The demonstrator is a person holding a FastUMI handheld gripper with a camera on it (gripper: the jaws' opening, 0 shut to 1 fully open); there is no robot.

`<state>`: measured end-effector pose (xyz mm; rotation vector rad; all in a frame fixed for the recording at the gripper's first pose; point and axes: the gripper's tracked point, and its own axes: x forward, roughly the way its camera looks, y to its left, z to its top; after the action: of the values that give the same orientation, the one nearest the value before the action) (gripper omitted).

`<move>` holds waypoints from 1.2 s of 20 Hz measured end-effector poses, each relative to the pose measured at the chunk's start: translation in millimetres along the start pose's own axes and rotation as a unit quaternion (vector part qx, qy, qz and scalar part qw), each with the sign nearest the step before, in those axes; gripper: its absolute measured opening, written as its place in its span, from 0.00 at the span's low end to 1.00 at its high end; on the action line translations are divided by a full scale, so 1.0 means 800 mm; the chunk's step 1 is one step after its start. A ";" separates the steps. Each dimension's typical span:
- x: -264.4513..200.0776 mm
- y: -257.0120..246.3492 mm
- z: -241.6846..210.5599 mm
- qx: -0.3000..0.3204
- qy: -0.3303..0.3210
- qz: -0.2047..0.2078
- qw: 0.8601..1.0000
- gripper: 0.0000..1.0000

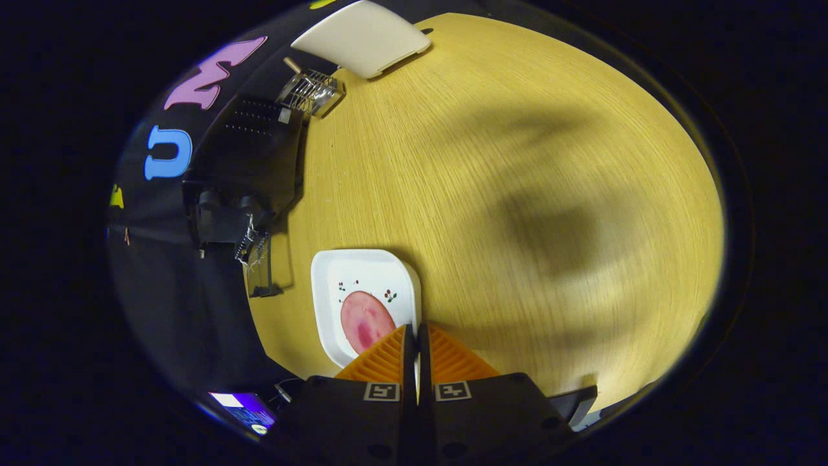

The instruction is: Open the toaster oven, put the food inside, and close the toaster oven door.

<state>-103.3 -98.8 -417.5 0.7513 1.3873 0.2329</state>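
A white square plate carries a pink round slice of food and lies just ahead of my fingers. My gripper is shut on the plate's near rim. The orange fingers are pressed almost together, and a white sliver of the rim shows between them. The black toaster oven stands beyond the plate by the booth wall, its knobs facing this way. Its glass door hangs open over the table, close to the plate's far corner.
A small wire rack in a clear tray sits past the oven. A white board lies beyond it at the table's far end. The wooden table spreads wide beside the plate, crossed by dark shadows. A lit screen glows below the table edge.
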 end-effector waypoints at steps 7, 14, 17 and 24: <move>-0.022 0.070 -0.025 0.036 -0.034 0.037 0.998 0.05; -0.013 0.190 -0.076 0.036 -0.047 0.067 0.996 0.05; 0.005 0.236 -0.093 0.051 -0.050 0.071 0.995 0.05; 0.063 0.346 -0.091 0.148 -0.085 0.086 0.982 0.05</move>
<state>-85.4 162.4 -291.5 1.1148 1.2090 0.0935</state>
